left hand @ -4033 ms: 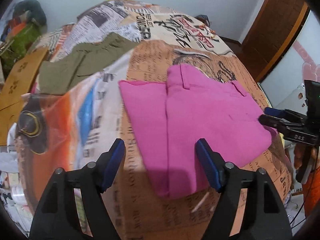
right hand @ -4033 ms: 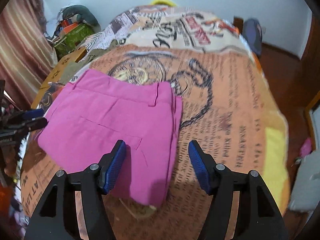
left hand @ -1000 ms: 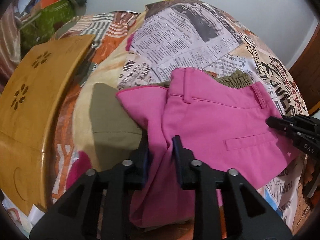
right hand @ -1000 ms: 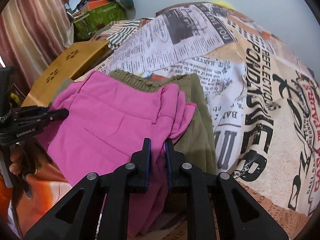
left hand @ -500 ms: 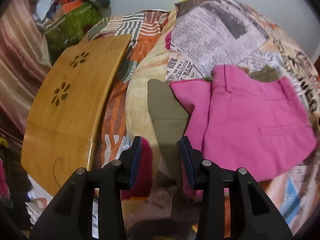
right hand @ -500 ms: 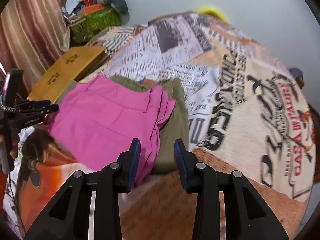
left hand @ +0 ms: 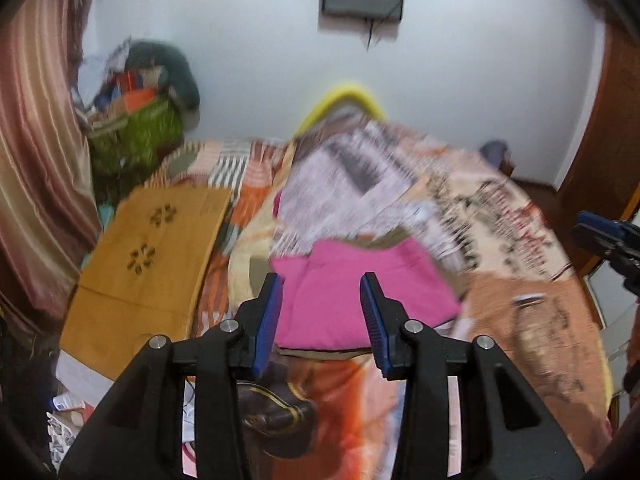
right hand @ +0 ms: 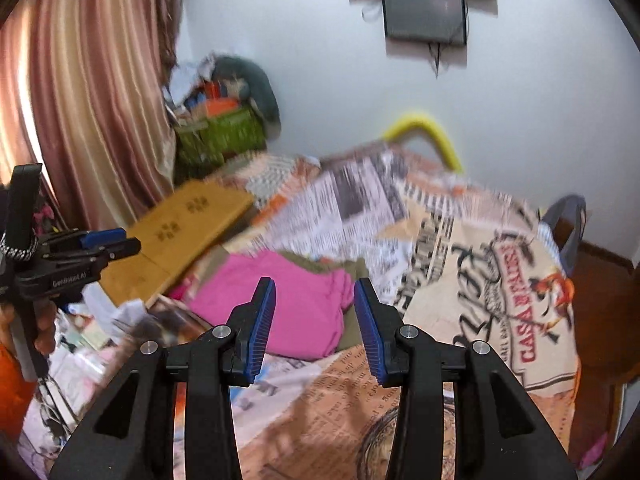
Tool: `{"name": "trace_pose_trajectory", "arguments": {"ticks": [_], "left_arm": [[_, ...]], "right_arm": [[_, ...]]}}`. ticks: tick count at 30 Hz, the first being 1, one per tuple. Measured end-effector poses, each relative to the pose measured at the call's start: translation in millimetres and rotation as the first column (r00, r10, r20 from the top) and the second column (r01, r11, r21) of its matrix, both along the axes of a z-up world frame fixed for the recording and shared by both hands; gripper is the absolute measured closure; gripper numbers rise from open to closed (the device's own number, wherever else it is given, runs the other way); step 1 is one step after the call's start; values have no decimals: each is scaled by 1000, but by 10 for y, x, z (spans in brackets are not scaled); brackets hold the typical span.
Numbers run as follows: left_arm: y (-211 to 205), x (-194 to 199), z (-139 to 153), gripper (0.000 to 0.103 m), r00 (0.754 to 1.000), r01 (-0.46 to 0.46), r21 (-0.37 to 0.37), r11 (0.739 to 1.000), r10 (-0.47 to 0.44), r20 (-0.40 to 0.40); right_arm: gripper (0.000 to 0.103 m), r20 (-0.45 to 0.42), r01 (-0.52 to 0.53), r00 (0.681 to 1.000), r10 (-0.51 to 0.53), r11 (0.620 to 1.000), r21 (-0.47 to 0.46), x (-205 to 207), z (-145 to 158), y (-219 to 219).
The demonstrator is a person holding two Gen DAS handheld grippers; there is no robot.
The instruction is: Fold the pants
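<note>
The folded pink pants (left hand: 352, 292) lie on the bed on top of olive green pants (right hand: 352, 304), also seen in the right wrist view (right hand: 288, 304). My left gripper (left hand: 320, 316) is open and empty, held above and short of the pink pants. My right gripper (right hand: 314, 320) is open and empty, also raised back from the pile. The left gripper shows at the left edge of the right wrist view (right hand: 100, 246); the right gripper shows at the right edge of the left wrist view (left hand: 604, 236).
The bed has a newspaper-print cover (right hand: 480, 280). A wooden lap desk (left hand: 148, 264) lies at the bed's left side. A green basket of clutter (right hand: 220, 136) stands in the corner by the curtain (right hand: 80, 100). A yellow tube (left hand: 344, 100) is at the headboard.
Both grippers let go of the pink pants, opened wide and pulled back and up from the pile. The pink pants now rest on the olive pants.
</note>
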State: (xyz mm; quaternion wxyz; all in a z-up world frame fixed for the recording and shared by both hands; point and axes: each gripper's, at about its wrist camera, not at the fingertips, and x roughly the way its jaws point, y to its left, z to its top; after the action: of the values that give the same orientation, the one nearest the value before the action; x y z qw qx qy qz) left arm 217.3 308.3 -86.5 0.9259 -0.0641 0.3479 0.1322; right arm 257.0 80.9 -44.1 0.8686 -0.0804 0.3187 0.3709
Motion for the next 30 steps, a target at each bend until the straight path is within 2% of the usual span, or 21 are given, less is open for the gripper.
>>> {"name": "trace_pose_trajectory", "arguments": {"ticks": [5, 8, 14, 18, 22, 24, 26, 28, 30], "left_arm": [[-474, -555, 609, 62, 988, 5, 48, 999, -12, 157], [-743, -896, 849, 62, 971, 22, 64, 998, -37, 235], [-1214, -1525, 1169, 62, 934, 26, 117, 993, -66, 351], [-1458, -1900, 1271, 62, 907, 18, 148, 989, -78, 413], [-1637, -2162, 1294, 42, 886, -2, 178, 984, -80, 457], [-1717, -2275, 1306, 39, 876, -10, 194, 981, -85, 475], [-1754, -2341, 1309, 33, 872, -7, 193, 981, -89, 482], [-1775, -2397, 1308, 26, 867, 1, 183, 983, -92, 489], [-1806, -2440, 1299, 23, 864, 10, 177, 984, -97, 493]], "right_arm": [[66, 115, -23, 993, 11, 994, 103, -514, 491, -248], [66, 175, -33, 985, 2, 985, 172, -829, 708, -419], [66, 254, -72, 967, -3, 956, 283, -1375, 948, -708], [66, 282, -92, 959, -2, 943, 319, -1588, 992, -809], [66, 296, -112, 955, 5, 932, 344, -1736, 991, -875], [64, 295, -122, 955, 14, 928, 352, -1787, 976, -896], [50, 302, -118, 953, 5, 927, 355, -1833, 959, -902], [45, 316, -105, 949, -16, 926, 363, -1898, 948, -928], [35, 323, -92, 946, -33, 927, 364, -1936, 941, -943]]}}
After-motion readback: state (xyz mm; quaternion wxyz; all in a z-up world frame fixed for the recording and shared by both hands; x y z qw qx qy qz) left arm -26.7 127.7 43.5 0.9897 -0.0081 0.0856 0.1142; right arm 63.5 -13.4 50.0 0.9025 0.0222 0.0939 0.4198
